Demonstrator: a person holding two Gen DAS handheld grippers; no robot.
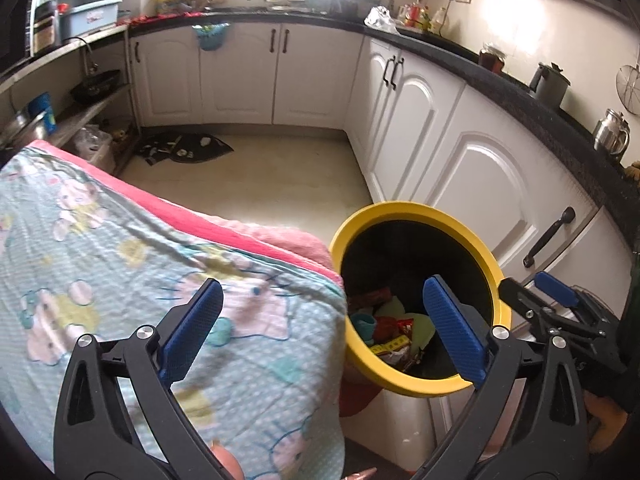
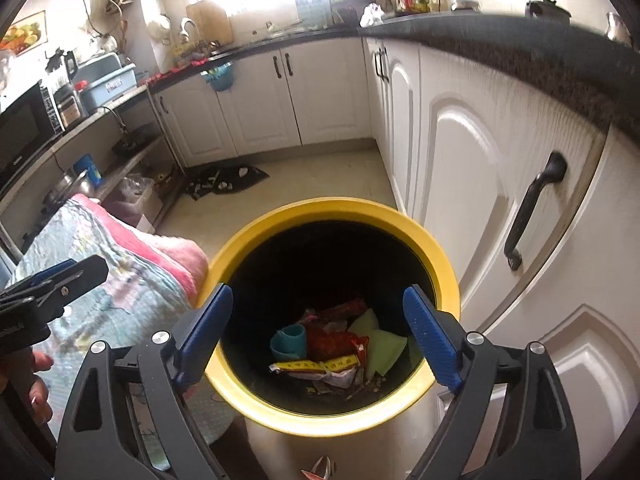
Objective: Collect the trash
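A trash bin with a yellow rim stands on the floor beside white cabinets; it also shows in the left wrist view. Inside lie wrappers, a teal cup and green pieces. My right gripper is open and empty, held above the bin's mouth. My left gripper is open and empty, over the edge of a patterned cloth next to the bin. The right gripper's fingers show at the right in the left wrist view.
A table covered by the teal patterned cloth with a pink towel stands left of the bin. White cabinet doors with a black handle run along the right. A dark mat lies on the floor at the far side. A small wrapper lies by the bin's base.
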